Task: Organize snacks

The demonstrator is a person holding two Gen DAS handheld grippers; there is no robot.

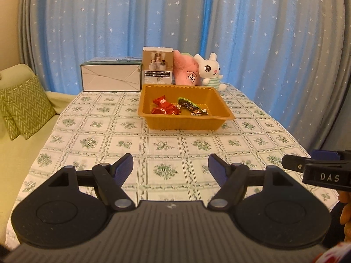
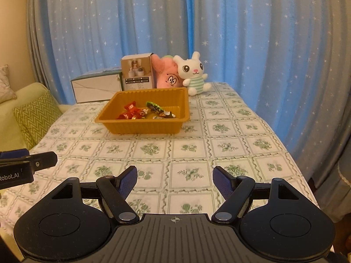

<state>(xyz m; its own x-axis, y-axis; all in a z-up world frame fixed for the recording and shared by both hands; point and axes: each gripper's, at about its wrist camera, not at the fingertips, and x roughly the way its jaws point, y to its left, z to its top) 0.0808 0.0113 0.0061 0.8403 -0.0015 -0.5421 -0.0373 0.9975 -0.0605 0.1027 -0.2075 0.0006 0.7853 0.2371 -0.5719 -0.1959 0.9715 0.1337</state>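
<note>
1. I hold the left gripper point(image 1: 170, 167) and right gripper point(image 2: 174, 180) side by side over the counter's near edge, both with jaws spread and empty
2. The snacks point(image 1: 178, 107), red and green wrapped sweets, all lie inside the orange tray point(image 1: 185, 122), which sits toward the counter's far edge; I see none loose on the cloth
3. I judge the sorting done or nearly so; the next move calls for checking for strays
4. The counter point(image 1: 153, 153) wears a green floral checked cloth; boxes point(image 1: 110, 76) and plush toys point(image 1: 208, 70) line its far edge, starred blue curtains point(image 1: 109, 22) hang behind, and a green sofa point(image 1: 26, 100) stands to the left
</note>
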